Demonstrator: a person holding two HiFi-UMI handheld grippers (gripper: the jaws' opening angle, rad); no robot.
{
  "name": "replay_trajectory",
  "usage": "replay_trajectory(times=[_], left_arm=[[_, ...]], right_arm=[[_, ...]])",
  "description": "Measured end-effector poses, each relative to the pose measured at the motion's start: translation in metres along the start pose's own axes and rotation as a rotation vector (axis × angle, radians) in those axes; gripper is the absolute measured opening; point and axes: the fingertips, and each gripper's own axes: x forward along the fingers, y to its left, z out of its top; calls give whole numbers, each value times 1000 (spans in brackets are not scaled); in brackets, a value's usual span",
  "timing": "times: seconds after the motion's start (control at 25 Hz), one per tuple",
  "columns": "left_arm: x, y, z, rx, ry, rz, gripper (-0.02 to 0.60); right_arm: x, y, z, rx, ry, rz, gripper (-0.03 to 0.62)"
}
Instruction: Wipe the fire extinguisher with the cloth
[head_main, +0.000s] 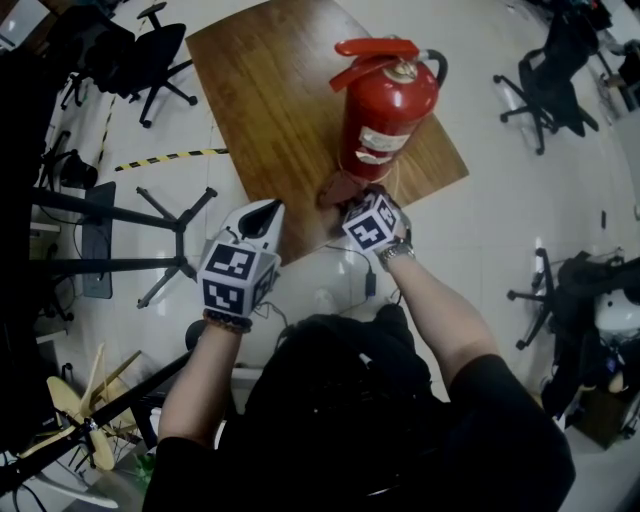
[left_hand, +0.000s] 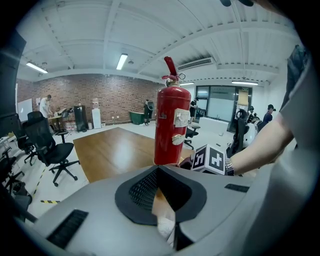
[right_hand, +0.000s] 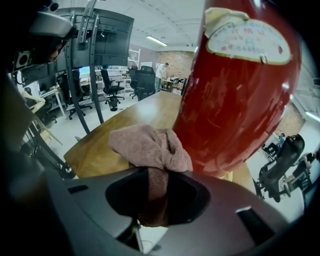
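Red cylindrical metal fire extinguisher (right_hand: 235, 100): top cut off by the upper edge in the right gripper view; label (right_hand: 247, 37) print blurred. Crumpled brown terry cloth (right_hand: 150, 145): lower end hidden between the jaws of the right gripper (right_hand: 152, 197).

Counted: one fire extinguisher (head_main: 385, 110), one cloth (right_hand: 150, 145), one wooden table (head_main: 260, 100), two grippers — left gripper (head_main: 268, 215) and right gripper (head_main: 355, 203) — and at least three office chairs (head_main: 165, 50), far left, far right and near right.

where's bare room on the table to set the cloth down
The wide bare stretch of table between its left edge and the fire extinguisher is free. Crowded: the near corner by its base, where the right gripper holds the cloth.
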Motion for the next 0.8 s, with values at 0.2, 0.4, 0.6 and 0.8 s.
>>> replay_trajectory(times=[0.2,0.4,0.6,0.8], left_arm=[[3,-1,1,4,1,-6,0],[6,-4,2,8,-2,-13,0],[7,-9,4,15,-6,-27,0],[9,-15,11,26,-25,-52,0]], right_arm=[[5,2,-2,1,14,15,107],[5,3,-1,6,15,25,107],[-5,4,3,11,-2,40,107],[-36,8,16,-5,-83,78,107]])
